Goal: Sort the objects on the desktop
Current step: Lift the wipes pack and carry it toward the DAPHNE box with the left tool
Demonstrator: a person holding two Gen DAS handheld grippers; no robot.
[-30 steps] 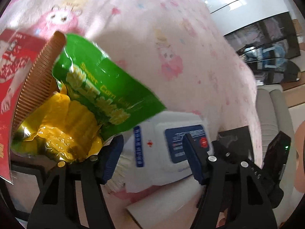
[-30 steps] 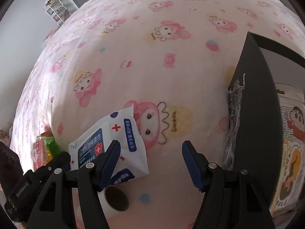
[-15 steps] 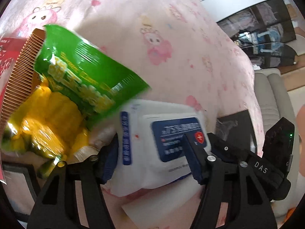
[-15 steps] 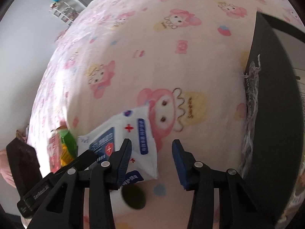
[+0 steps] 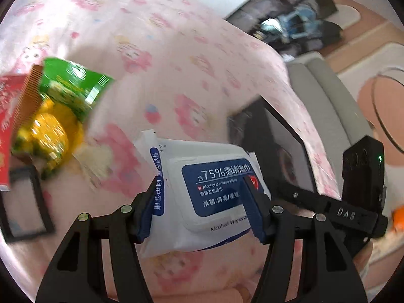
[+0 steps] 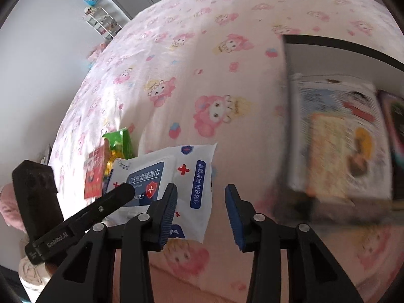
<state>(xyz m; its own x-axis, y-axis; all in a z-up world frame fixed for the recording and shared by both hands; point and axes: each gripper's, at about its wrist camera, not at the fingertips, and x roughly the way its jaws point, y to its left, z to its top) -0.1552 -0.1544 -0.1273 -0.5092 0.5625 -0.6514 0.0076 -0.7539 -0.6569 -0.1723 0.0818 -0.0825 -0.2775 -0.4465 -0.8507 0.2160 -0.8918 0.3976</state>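
Note:
My left gripper [image 5: 199, 207] is shut on a white pack of alcohol wipes [image 5: 202, 192] with a blue label and holds it lifted above the pink cartoon tablecloth. The pack also shows in the right wrist view [image 6: 176, 174], with the left gripper's finger [image 6: 113, 197] on it. My right gripper [image 6: 200, 209] is open and empty, just right of the pack. A green and yellow corn snack bag [image 5: 58, 111], a brown comb [image 5: 27, 93] and a red packet [image 5: 6, 116] lie at the left.
A black tray [image 6: 341, 50] at the right holds comic books [image 6: 338, 136]. It also shows in the left wrist view [image 5: 277, 139]. A black frame [image 5: 22, 202] lies at the left edge. A grey sofa [image 5: 328, 88] stands beyond the table.
The left gripper has lifted the wipes pack and carried it right, away from the snack bag. The right gripper has swung right toward the tray; its jaws narrowed, then widened again.

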